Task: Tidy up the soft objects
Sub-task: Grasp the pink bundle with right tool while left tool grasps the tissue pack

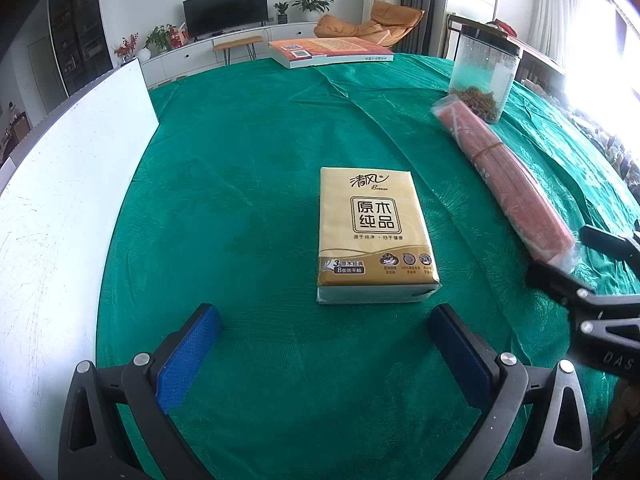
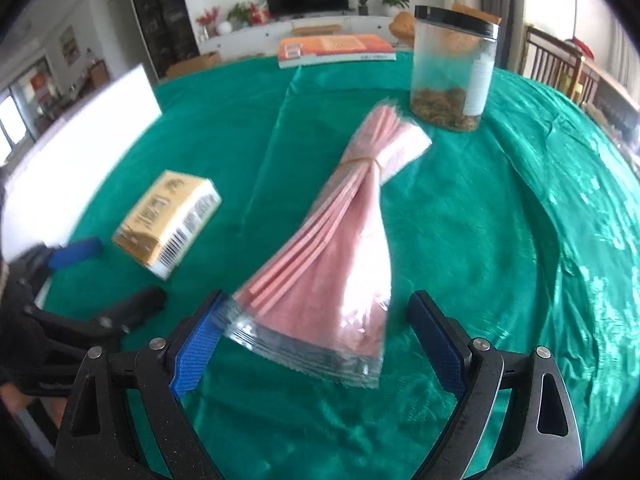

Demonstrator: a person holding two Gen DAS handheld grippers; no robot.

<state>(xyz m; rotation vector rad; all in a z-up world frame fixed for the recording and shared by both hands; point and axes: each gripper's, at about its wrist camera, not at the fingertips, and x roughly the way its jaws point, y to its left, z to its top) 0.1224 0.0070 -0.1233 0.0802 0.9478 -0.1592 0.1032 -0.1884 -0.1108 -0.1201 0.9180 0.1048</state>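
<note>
A yellow tissue pack (image 1: 374, 236) lies flat on the green tablecloth, just ahead of my left gripper (image 1: 324, 324), which is open and apart from it. The same pack (image 2: 168, 220) shows at the left in the right wrist view. A pink bundle of bags (image 2: 336, 248) bound by a rubber band lies with its clear near end between the fingers of my open right gripper (image 2: 316, 320); the left pad (image 2: 196, 352) looks to touch the plastic edge. In the left wrist view the bundle (image 1: 504, 176) lies to the right, with the right gripper (image 1: 560, 256) at its near end.
A clear jar with a black lid (image 2: 452, 68) stands behind the bundle. An orange book (image 1: 328, 50) lies at the far table edge. A white board (image 1: 68, 184) stands along the left. The left gripper (image 2: 108, 276) sits low at the left in the right wrist view.
</note>
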